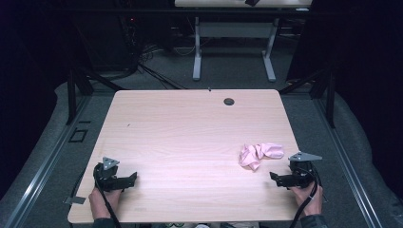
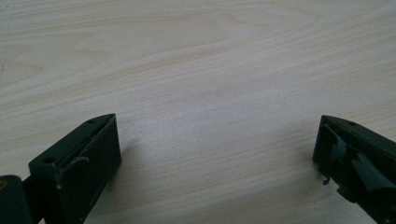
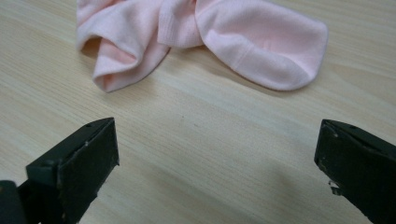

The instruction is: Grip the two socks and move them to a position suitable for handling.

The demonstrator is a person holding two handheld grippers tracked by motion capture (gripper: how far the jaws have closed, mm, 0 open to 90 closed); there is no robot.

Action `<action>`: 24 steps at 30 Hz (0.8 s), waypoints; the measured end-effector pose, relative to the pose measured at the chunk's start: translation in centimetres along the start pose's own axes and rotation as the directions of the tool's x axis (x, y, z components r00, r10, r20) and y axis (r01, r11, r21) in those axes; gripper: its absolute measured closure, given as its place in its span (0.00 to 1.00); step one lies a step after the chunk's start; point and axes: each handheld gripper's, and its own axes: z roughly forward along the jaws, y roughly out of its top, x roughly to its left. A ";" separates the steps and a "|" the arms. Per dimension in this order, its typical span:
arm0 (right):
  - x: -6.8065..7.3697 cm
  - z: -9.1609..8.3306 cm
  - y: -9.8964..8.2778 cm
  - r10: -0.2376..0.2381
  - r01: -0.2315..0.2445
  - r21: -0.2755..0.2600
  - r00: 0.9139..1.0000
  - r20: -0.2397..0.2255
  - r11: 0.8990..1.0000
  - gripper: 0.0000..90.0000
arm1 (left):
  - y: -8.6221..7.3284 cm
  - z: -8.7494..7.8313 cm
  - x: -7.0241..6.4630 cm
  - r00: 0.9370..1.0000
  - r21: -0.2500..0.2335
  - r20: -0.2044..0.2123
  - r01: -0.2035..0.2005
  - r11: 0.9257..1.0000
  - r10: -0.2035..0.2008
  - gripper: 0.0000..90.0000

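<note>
A crumpled pink sock (image 1: 259,154) lies on the light wooden table (image 1: 190,137), toward its right front. My right gripper (image 1: 274,177) rests low near the front right edge, just in front of the sock and apart from it. Its jaws stand wide open with bare wood between them, and the pink sock (image 3: 201,37) lies a short way beyond them in the right gripper view. My left gripper (image 1: 133,177) rests near the front left edge, far from the sock. It is open too, and only table wood (image 2: 210,93) lies between its jaws.
A small round cable hole (image 1: 229,101) sits near the table's far edge. Beyond the table stand another desk's white legs (image 1: 196,57) and dark cables on the floor. Metal rails (image 1: 43,166) run along the floor on both sides.
</note>
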 end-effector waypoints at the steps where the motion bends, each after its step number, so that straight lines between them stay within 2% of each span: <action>1: 0.1 -0.1 0.2 -0.003 0.003 -0.003 1.000 -0.002 1.000 0.00 | 0.0 0.0 0.0 1.000 0.000 0.000 0.000 1.000 0.000 0.01; 4: 0.6 -0.6 0.9 -0.017 0.017 -0.006 1.000 0.008 1.000 0.00 | 0.0 0.0 0.0 1.000 0.000 0.000 0.000 1.000 0.000 0.01; 7: 1.2 -1.2 2.0 -0.036 0.036 -0.013 0.999 -0.012 0.999 0.00 | 0.0 0.0 0.0 1.000 0.000 0.000 0.000 1.000 0.000 0.01; 12: 1.9 -1.4 3.2 -0.071 0.071 -0.002 0.997 -0.018 0.997 0.00 | 0.0 0.0 0.0 1.000 0.000 0.000 0.000 1.000 0.000 0.01; 18: 3.2 -0.9 4.8 -0.112 0.113 0.011 0.993 -0.046 0.994 0.00 | 0.0 0.0 0.0 1.000 0.000 0.000 0.001 1.000 -0.001 0.01; 19: 3.8 -0.5 5.6 -0.140 0.141 0.019 0.989 -0.056 0.990 0.00 | 0.0 0.0 0.0 1.000 0.000 0.000 0.000 1.000 0.000 0.01; 21: 4.0 -0.4 5.8 -0.142 0.144 0.016 0.988 -0.058 0.989 0.00 | 0.0 0.0 0.0 1.000 0.000 0.000 0.001 1.000 -0.001 0.01; 24: 4.8 0.3 6.9 -0.172 0.175 0.027 0.982 -0.078 0.984 0.08 | 0.0 0.0 0.0 1.000 0.000 0.000 0.001 1.000 -0.001 0.01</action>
